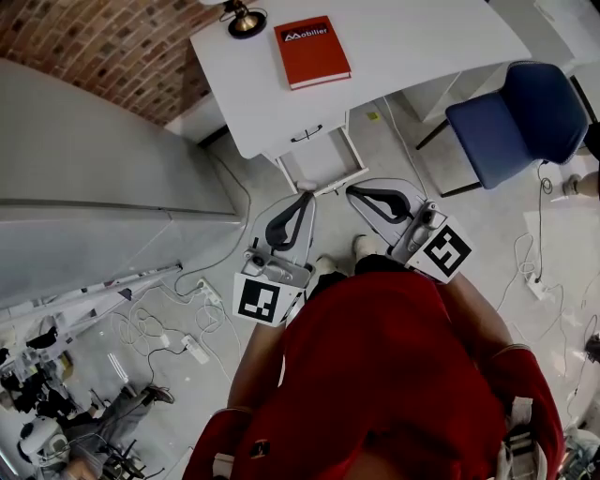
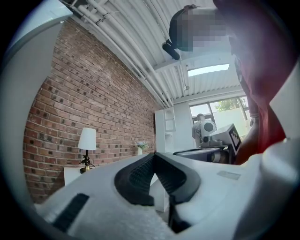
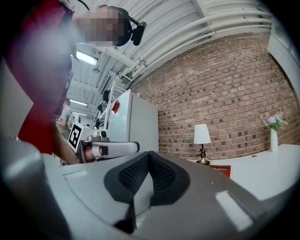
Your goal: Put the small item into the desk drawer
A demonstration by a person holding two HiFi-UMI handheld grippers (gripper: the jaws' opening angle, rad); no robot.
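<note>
The white desk stands ahead of me. Its drawer front with a dark handle sits just under the near edge and looks shut. A white frame reaches down below it. My left gripper points at that frame, shut and holding nothing; its pads meet at the tip. My right gripper hovers beside it, also shut and holding nothing, with its pads touching. A small pale thing lies by the frame's near edge; I cannot tell what it is.
On the desk lie a red book and a brass lamp. A blue chair stands to the right. Cables and a power strip litter the floor at left. A brick wall lies behind a grey cabinet.
</note>
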